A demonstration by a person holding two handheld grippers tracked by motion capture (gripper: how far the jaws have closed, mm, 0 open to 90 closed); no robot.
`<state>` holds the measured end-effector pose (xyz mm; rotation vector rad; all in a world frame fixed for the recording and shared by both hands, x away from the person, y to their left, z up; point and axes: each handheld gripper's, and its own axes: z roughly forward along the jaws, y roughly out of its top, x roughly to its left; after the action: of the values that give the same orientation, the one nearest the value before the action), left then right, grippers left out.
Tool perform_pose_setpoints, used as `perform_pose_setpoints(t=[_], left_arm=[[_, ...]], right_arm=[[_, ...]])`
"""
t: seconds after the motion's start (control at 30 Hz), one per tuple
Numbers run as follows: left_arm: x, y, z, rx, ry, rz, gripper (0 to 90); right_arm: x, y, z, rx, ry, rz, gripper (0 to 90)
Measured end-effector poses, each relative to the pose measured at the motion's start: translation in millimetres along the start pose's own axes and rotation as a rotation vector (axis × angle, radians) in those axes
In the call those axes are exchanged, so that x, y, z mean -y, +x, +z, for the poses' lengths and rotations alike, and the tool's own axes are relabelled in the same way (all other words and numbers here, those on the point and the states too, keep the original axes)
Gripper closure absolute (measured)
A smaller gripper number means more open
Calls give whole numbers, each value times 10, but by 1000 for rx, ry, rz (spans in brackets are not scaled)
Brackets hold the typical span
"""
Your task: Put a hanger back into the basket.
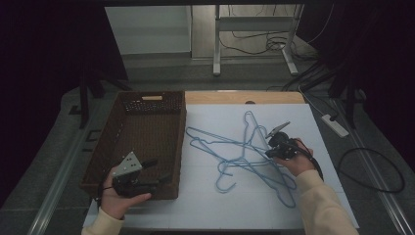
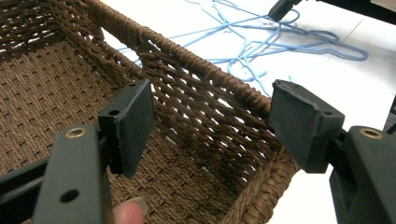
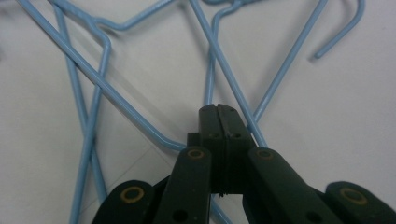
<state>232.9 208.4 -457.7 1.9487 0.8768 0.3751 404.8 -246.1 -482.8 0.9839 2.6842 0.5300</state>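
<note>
A tangle of light-blue wire hangers (image 1: 238, 152) lies on the white table top (image 1: 205, 205), right of a brown woven basket (image 1: 181, 128). My right gripper (image 1: 269, 152) sits low over the right side of the tangle. In the right gripper view its jaws are shut (image 3: 218, 110), pads together, with hanger wires (image 3: 95, 77) running under them. Whether a wire is pinched between the pads cannot be made out. My left gripper (image 1: 157, 172) hangs over the basket's near right corner, jaws wide open (image 2: 210, 121) with nothing between them, facing the basket wall (image 2: 201, 88) and the hangers (image 2: 261, 44) beyond.
The basket holds nothing visible. A wooden strip (image 1: 244, 97) runs along the table's back edge. On the floor to the right lie a white power strip (image 1: 335, 125) and black cables (image 1: 372, 171). A metal stand (image 1: 254, 39) is behind the table.
</note>
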Motion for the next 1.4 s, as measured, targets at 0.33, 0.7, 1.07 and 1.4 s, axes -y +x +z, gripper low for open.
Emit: perform_pose_setpoints(t=[0.33, 0.7, 1.07, 1.4], left_arm=[[-1, -7, 5, 1, -1, 2, 313], [-2, -5, 1, 1, -1, 3, 313], [-1, -16, 16, 4, 6, 8, 313], [1, -20, 25, 6, 6, 6, 313]], right_arm=[[137, 76, -96, -18, 74, -17, 900], [381, 359, -210, -93, 94, -46, 900], [599, 696, -307, -141, 93, -102, 900], [617, 971, -347, -174, 109, -166, 900]])
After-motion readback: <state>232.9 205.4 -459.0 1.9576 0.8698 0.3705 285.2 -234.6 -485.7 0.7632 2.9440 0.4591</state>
